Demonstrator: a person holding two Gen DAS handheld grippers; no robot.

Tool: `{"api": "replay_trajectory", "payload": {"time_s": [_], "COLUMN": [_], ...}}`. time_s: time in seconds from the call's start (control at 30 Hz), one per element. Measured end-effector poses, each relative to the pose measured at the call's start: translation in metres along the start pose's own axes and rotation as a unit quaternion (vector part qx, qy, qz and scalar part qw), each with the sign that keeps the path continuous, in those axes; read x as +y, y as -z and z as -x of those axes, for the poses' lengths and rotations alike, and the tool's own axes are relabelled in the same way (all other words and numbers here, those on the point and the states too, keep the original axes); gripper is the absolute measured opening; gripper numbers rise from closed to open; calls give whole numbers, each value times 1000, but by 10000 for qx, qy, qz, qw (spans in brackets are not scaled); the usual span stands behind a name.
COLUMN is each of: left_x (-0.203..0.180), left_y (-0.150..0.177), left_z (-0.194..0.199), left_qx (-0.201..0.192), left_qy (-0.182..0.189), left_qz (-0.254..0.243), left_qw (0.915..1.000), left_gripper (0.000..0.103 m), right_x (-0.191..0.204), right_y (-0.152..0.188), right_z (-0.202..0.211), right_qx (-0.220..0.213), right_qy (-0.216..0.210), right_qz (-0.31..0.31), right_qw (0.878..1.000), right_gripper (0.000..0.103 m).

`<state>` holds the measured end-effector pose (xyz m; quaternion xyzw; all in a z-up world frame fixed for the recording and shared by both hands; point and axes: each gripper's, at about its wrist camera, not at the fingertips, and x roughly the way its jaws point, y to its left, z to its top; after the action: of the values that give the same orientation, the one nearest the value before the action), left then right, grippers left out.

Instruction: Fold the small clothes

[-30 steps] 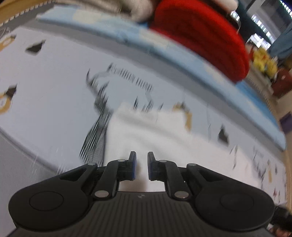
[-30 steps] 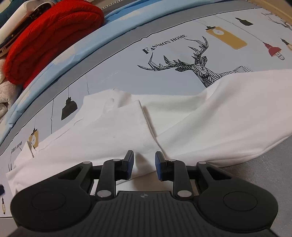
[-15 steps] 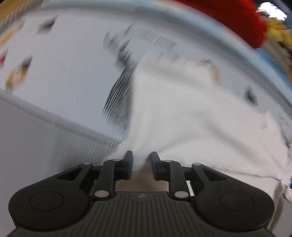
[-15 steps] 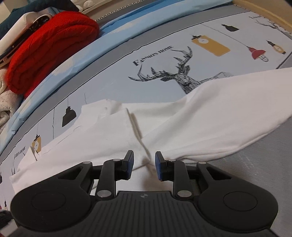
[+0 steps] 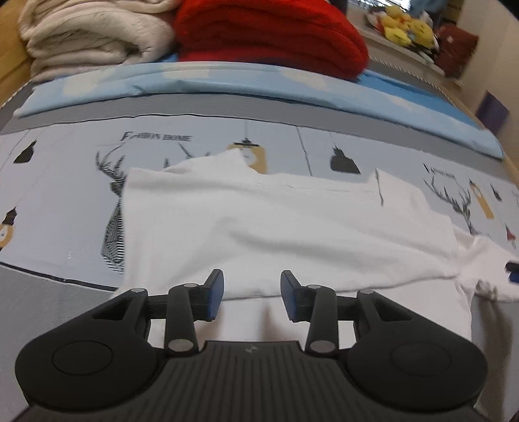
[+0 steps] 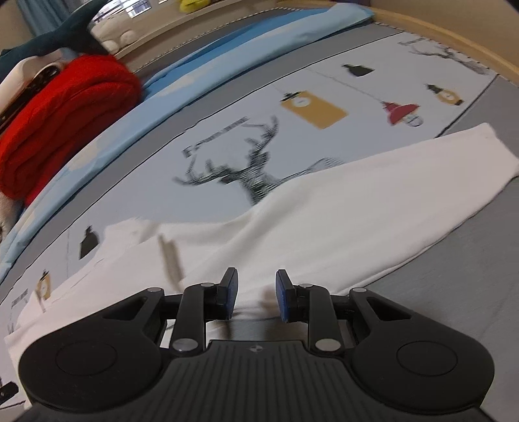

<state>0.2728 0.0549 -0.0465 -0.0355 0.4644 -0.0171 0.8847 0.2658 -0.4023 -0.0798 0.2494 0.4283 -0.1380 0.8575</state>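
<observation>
A white garment (image 5: pixel 275 224) lies spread and partly folded on the printed bedsheet (image 5: pixel 58 181). It also shows in the right wrist view (image 6: pixel 340 220). My left gripper (image 5: pixel 252 293) is open and empty, just above the garment's near edge. My right gripper (image 6: pixel 256 293) is open and empty over the near edge of the garment, where a folded sleeve edge (image 6: pixel 170 259) lies to its left.
A folded red blanket (image 5: pixel 269 35) and a cream blanket (image 5: pixel 90 35) are stacked at the far side, behind a light blue folded sheet (image 5: pixel 227 81). The red blanket (image 6: pixel 61 113) also shows in the right wrist view. Yellow toys (image 5: pixel 405 26) sit on a far shelf.
Both grippers have opened wider. The left gripper swung round and pulled back to the garment's near edge. The right gripper moved slightly back and right.
</observation>
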Motion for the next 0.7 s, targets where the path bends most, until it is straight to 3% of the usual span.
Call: {"api": "replay_trajectory", "payload": {"time_s": [0.13, 0.3, 0.53, 0.7], "left_x": [-14, -12, -17, -21], "left_y": [-1, -2, 2, 4], "left_z": [-8, -8, -11, -13], "left_qx": [75, 44, 140, 154], "left_qy": [225, 220, 294, 271], "left_qz": [-101, -234, -337, -421], "left_qw": [9997, 9995, 9989, 9986], "left_gripper": [43, 43, 43, 45], "right_x": [-32, -94, -184, -221], "right_y": [-15, -35, -44, -41], "right_z": [4, 6, -6, -22], "right_qx": [-195, -408, -537, -517], "right_qy": [114, 441, 966, 1135], "right_qz": [-196, -753, -1519, -2081], "right_qw": [9996, 9954, 9822, 9701], "right_gripper": [26, 26, 27, 29]}}
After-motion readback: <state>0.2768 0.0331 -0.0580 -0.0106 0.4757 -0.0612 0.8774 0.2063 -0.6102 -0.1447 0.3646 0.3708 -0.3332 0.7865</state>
